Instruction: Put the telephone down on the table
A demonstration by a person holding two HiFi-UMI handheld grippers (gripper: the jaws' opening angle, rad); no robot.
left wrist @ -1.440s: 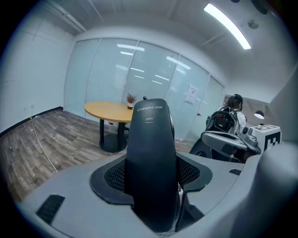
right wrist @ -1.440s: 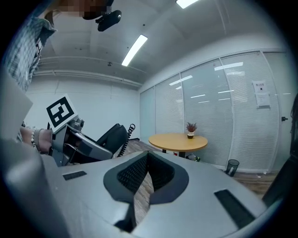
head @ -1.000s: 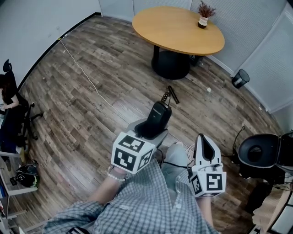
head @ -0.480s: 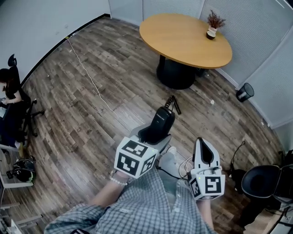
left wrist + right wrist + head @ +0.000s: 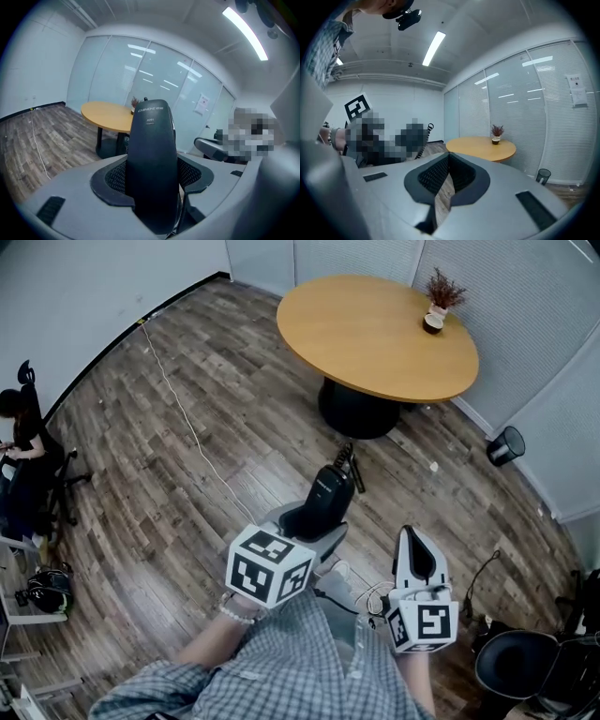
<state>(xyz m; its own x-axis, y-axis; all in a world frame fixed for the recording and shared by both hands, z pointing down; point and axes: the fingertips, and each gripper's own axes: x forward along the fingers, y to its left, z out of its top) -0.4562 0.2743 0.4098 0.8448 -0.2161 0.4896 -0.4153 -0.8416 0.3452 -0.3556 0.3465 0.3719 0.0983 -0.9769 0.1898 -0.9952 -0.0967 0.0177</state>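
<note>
Wood-plank floor (image 5: 169, 456) lies beneath a black telephone (image 5: 325, 495) held in the air, well apart from the round worktop (image 5: 375, 334).

Head view: the left tool (image 5: 314, 521) clamps the telephone's lower end. The worktop sits at its 1 o'clock, with a potted plant (image 5: 438, 296) near the far rim, and the right tool (image 5: 417, 545) hangs at 4 o'clock. Left gripper view: both jaws press the sides of the upright telephone (image 5: 152, 159). Right gripper view: the jaws are drawn together with nothing between them, and the worktop (image 5: 480, 146) is ahead at 1 o'clock.
</note>
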